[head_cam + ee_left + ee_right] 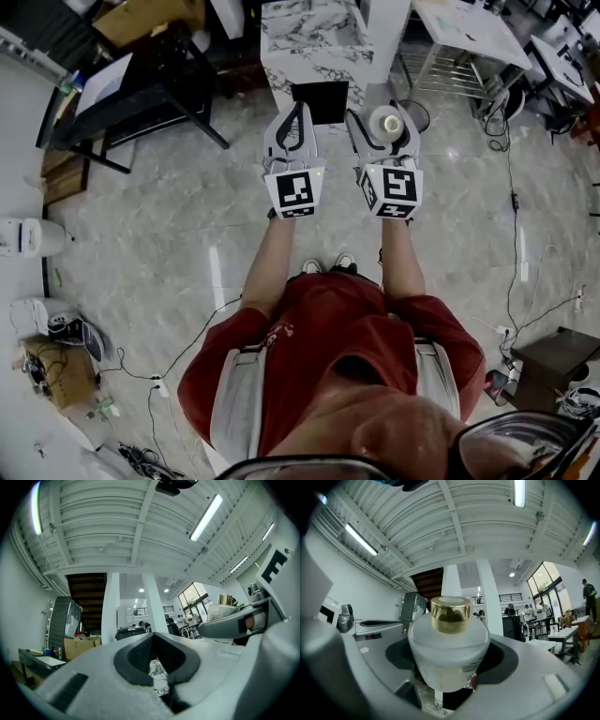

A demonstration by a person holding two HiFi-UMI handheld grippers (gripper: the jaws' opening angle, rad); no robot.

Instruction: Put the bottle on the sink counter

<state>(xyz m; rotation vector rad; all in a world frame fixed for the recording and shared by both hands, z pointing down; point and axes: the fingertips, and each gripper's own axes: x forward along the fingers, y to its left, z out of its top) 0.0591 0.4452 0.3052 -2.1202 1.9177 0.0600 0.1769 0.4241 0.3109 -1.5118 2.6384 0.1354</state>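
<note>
Plainly the bottle (pixel 449 653) is up off any surface, pinched upright between the two arms of the right tongs (pixel 384 124), which press on its round frosted body from either side below the gold cap (pixel 451 614). It looks stiff and smooth, glass or hard plastic, I cannot tell which, so I judge it slippery and liable to crack if dropped. Its weight is hard to judge, but the squat body suggests some heft. The wide belly, where the arms sit now, seems the best place to hold it. The cap is narrower and shinier and would give a poorer hold. Just beside it, the left tongs (pixel 298 105) have their tips pressed together with nothing between them. Ahead of both tongs, and well apart from the bottle, stands the marble counter (pixel 309 42) with a dark sink (pixel 321 101) at its near end.
</note>
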